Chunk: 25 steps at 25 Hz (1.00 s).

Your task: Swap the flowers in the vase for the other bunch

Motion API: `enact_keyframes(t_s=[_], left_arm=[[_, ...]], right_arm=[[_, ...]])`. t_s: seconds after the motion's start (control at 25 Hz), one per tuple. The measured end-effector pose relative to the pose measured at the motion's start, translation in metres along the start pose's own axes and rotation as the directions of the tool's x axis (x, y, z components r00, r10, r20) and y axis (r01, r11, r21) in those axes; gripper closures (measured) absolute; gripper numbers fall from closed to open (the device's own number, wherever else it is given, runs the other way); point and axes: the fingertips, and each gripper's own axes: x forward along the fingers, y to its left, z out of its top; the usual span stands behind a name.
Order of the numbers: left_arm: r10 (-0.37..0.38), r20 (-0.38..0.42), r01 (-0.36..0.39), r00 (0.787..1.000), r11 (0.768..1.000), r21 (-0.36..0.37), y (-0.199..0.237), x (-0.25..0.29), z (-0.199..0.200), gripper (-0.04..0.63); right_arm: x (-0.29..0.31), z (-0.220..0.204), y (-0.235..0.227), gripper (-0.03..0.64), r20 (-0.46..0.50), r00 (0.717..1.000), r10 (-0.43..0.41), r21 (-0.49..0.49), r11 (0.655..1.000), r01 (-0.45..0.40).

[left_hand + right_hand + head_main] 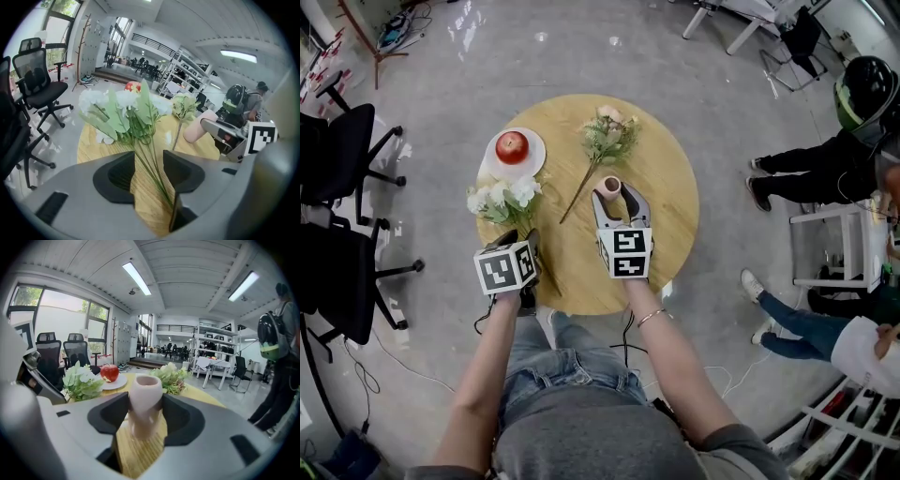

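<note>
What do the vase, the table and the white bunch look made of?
Vase: matte pink ceramic or plastic, smooth, no glare.
Table: light wood or veneer, straight grain lines.
White bunch: likely fabric and plastic, flat uniform leaves, stiff thin stems.

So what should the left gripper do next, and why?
Probably draw the left gripper back off the white bunch: its jaws stand open around the stems, which lie on the table. The vase, clamped by the right gripper, is empty, and the other bunch lies beyond it untouched.
</note>
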Motion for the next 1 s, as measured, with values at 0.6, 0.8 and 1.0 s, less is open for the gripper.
enact_keyframes(t_s=[0.6, 0.8, 1.0], left_arm=[[0.033, -0.05, -0.037, 0.998, 0.997, -0.068, 0.005, 0.014, -0.003, 0.539], [0.002, -0.009, -0.003, 1.0, 0.998, -0.061, -0.004, -0.003, 0.004, 0.56], [-0.064, 0.05, 0.066, 0.997, 0.997, -0.038, -0.024, -0.021, 0.021, 0.565]], right_arm=[[0.002, -0.003, -0.001, 0.383, 0.002, 1.0, -0.006, 0.006, 1.0, 0.006], [0.001, 0.0, 0.001, 0.383, 0.0, 1.0, -0.008, 0.016, 1.0, 0.008], [0.0, -0.001, 0.001, 0.383, -0.003, 1.0, -0.018, 0.014, 1.0, 0.018]])
